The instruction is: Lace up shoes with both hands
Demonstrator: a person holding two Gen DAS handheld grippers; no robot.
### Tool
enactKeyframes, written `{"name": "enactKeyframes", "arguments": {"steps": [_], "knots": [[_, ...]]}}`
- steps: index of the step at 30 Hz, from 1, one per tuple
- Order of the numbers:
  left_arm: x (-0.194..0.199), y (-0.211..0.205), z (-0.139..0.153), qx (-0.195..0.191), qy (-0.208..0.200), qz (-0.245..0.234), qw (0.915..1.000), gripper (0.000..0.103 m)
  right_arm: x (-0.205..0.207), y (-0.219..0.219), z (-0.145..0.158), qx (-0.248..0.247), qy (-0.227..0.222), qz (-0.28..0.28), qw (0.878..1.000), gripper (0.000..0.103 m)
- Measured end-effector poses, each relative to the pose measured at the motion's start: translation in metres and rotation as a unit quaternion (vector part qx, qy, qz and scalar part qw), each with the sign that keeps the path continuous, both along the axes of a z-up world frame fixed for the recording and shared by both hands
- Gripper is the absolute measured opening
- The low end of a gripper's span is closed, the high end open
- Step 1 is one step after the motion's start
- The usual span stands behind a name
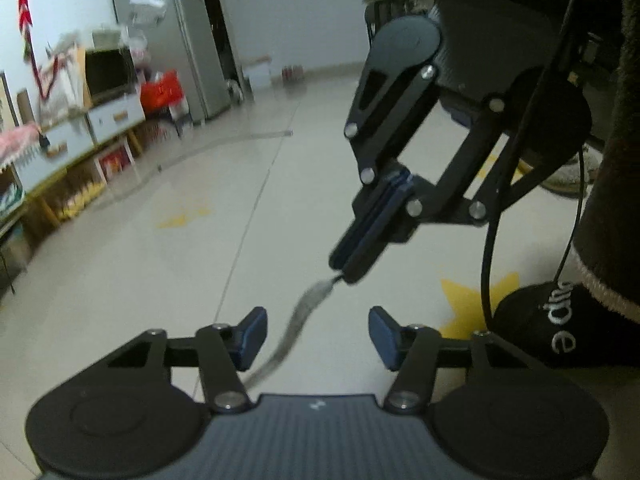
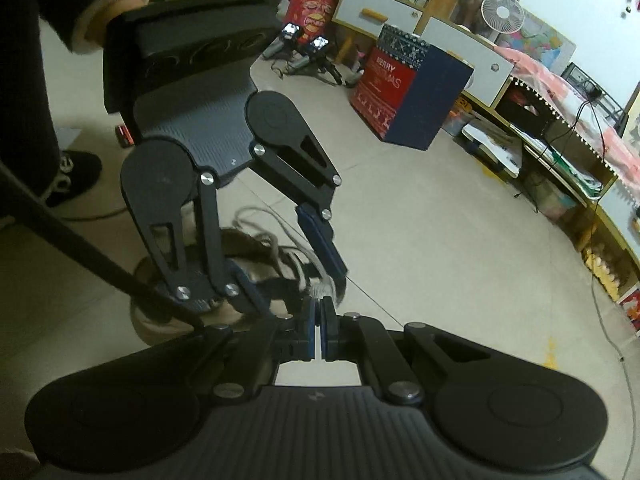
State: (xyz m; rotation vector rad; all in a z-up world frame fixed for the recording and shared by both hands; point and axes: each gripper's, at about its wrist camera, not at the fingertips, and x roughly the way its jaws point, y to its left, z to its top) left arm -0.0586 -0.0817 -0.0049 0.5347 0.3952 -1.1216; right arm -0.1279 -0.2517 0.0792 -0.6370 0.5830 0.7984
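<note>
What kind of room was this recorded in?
Probably a lived-in home room: tiled floor, a fridge, low white-drawer cabinets crowded with household things, and a Christmas gift box on the floor.

Dim, bluish – blurred, fisheye-warped edges

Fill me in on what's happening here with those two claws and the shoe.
A person is lacing a shoe on the floor, with a claw in each hand. The right claw is shut on the end of a grey shoelace, pulling it up and away from the shoe. The left claw is open, with the lace running between its pads but not pinched. The lace is partly threaded through the shoe, with loose loops on top.
</note>
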Motion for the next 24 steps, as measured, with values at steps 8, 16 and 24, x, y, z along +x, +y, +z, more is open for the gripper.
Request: {"name": "enactKeyframes", "arguments": {"steps": [8,16,24], "knots": [[0.0,0.007,0.007,-0.017,-0.017,-0.017,0.9996,0.023,0.003,0.001,0.0,0.015,0.014,-0.002,1.0,0.0],[0.002,0.011,-0.012,0.012,0.024,0.008,0.9996,0.023,0.018,-0.006,-0.021,0.002,0.048,-0.052,0.997,0.002],[0.014,0.017,-0.018,0.012,0.083,0.071,0.9939,0.035,0.05,-0.026,-0.102,-0.001,0.124,-0.157,0.98,0.028]]}}
